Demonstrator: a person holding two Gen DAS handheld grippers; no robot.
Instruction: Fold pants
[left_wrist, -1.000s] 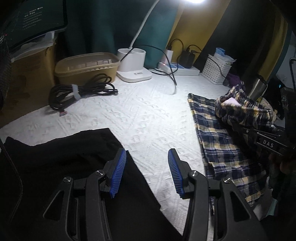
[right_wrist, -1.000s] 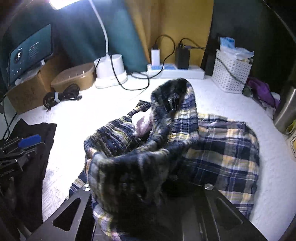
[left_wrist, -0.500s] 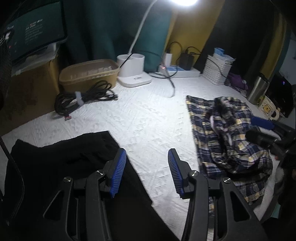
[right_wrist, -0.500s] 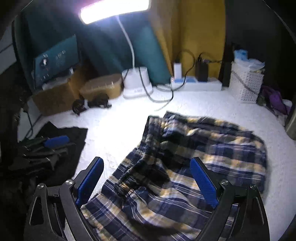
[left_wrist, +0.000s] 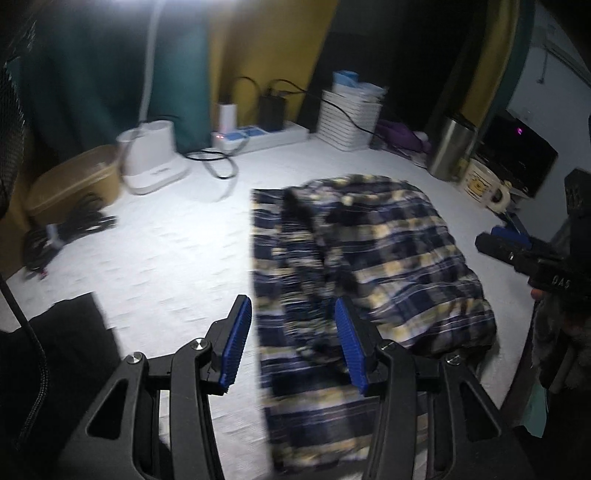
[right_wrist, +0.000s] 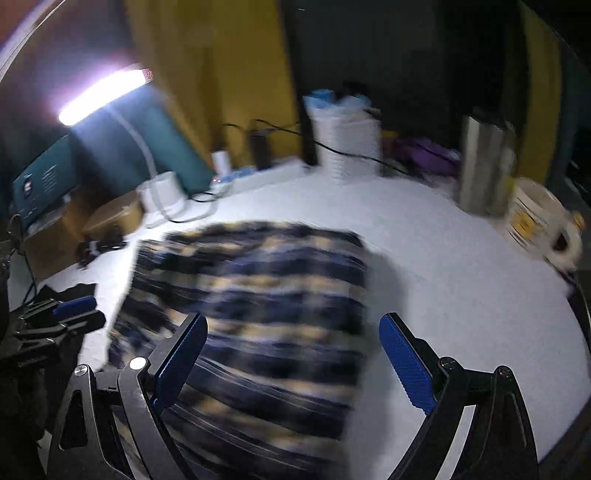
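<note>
The plaid pants (left_wrist: 369, 266) lie folded over on the white table cover (left_wrist: 166, 258), dark blue and yellow checks; they also show blurred in the right wrist view (right_wrist: 258, 302). My left gripper (left_wrist: 291, 339) is open and empty, hovering above the pants' left edge. My right gripper (right_wrist: 291, 354) is wide open and empty above the pants' near right part; it also shows at the right edge of the left wrist view (left_wrist: 517, 247). The left gripper shows at the left of the right wrist view (right_wrist: 62, 317).
A black garment (left_wrist: 62, 354) lies at the near left. At the back stand a lamp base (left_wrist: 151, 158), a tan box (left_wrist: 74, 181), a cable bundle (left_wrist: 66, 232), a power strip (left_wrist: 258, 134) and a white basket (left_wrist: 349, 122). A steel flask (right_wrist: 484, 162) and a mug (right_wrist: 539, 221) stand at the right.
My right gripper let go of the bunched pants, which now lie flatter on the table, and it drew back. My left gripper swung right, from over the black garment to over the pants.
</note>
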